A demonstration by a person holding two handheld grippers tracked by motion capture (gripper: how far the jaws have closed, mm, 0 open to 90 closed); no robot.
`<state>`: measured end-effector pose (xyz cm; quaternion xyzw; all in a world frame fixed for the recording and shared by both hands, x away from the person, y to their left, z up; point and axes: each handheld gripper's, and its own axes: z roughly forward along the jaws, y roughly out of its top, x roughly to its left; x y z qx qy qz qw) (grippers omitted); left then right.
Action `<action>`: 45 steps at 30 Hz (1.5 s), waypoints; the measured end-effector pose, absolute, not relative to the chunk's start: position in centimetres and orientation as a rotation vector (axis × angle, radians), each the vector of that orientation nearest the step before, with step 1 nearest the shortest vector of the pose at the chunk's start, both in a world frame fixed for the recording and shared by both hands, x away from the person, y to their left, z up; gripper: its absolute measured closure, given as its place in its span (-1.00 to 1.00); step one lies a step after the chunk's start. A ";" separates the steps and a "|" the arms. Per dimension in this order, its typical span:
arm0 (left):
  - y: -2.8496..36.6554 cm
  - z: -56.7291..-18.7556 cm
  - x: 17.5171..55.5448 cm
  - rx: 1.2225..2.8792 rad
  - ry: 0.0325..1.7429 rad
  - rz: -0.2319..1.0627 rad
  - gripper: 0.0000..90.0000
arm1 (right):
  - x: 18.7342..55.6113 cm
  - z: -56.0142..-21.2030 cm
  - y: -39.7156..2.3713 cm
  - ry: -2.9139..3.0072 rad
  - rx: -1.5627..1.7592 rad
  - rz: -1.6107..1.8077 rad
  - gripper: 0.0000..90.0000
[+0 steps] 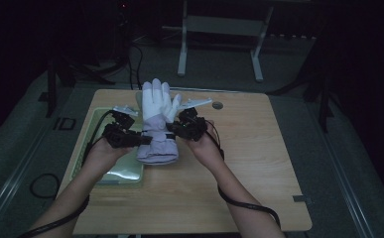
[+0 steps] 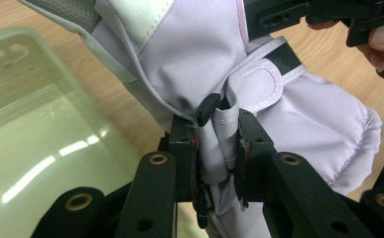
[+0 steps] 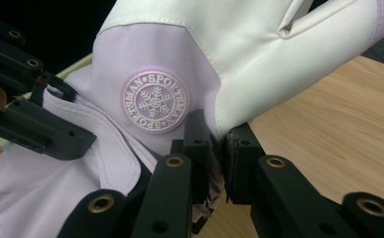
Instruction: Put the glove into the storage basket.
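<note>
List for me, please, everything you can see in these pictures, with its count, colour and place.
glove: one, white fingers over a lilac wrist and cuff, with a round snowflake badge, held up over the middle of the table between both grippers.
tray: one, pale green plastic, on the table's left part, under the left hand.
table: one, light wood.
frame: one, white metal, on the floor beyond the table.
left gripper: one, black, fingers shut on a fold of the glove near its strap.
right gripper: one, black, fingers shut on the glove's edge below the badge.
hands: two, each holding a gripper, forearms entering from the bottom.
</note>
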<state>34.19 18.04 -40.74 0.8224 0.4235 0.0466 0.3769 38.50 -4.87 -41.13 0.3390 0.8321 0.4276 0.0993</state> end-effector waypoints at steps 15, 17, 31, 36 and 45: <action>25.6 -41.1 32.6 2.114 1.117 0.138 0.65 | 37.7 -41.8 2.6 2.497 0.950 1.289 0.83; 26.8 -41.4 32.4 2.115 1.086 0.141 0.65 | 37.5 -41.9 3.6 2.503 0.941 1.292 0.83; 30.1 -44.9 32.7 2.140 1.103 0.078 0.65 | 37.4 -45.4 7.8 2.569 0.932 1.199 0.83; 30.9 -47.7 33.3 2.143 1.142 0.017 0.64 | 37.7 -47.3 8.9 2.606 0.943 1.119 0.83; 30.4 -50.0 34.0 2.231 1.203 -0.014 0.63 | 38.1 -49.9 10.4 2.680 0.944 0.970 0.83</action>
